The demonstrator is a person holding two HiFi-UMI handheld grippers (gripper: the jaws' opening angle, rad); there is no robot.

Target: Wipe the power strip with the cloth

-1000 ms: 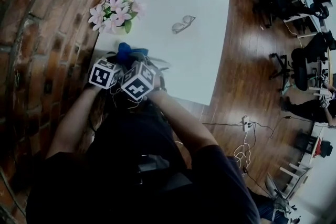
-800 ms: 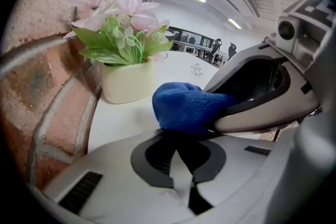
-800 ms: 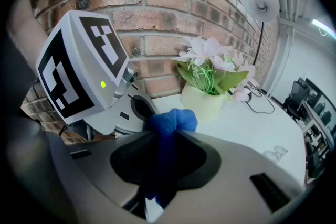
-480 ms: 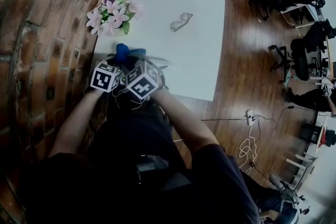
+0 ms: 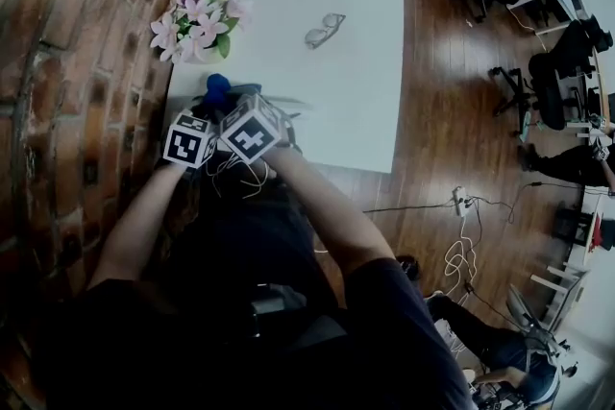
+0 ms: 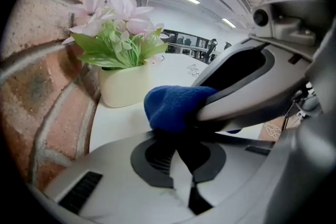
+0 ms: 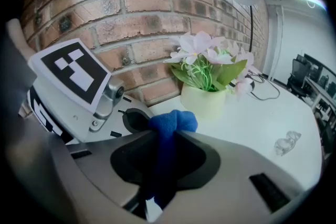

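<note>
At the near wall-side corner of the white tabletop (image 5: 356, 62), both grippers sit side by side, marker cubes touching. Right gripper (image 7: 167, 134): jaws narrow, clamped on the blue cloth (image 7: 173, 120). The cloth runs down between the pads and bunches into a rounded knob just past the tips. Left gripper (image 6: 178, 152): jaws together, nothing made out between them. In the left gripper view, the cloth knob hangs directly over the left jaw tips, close above them; contact uncertain. Power strip not made out in any view, since the grippers cover that corner. Flower pot (image 7: 203, 102) stands just beyond the cloth along the brick wall (image 7: 131, 2). Glasses (image 5: 324, 29) lie mid-table, well apart.
</note>
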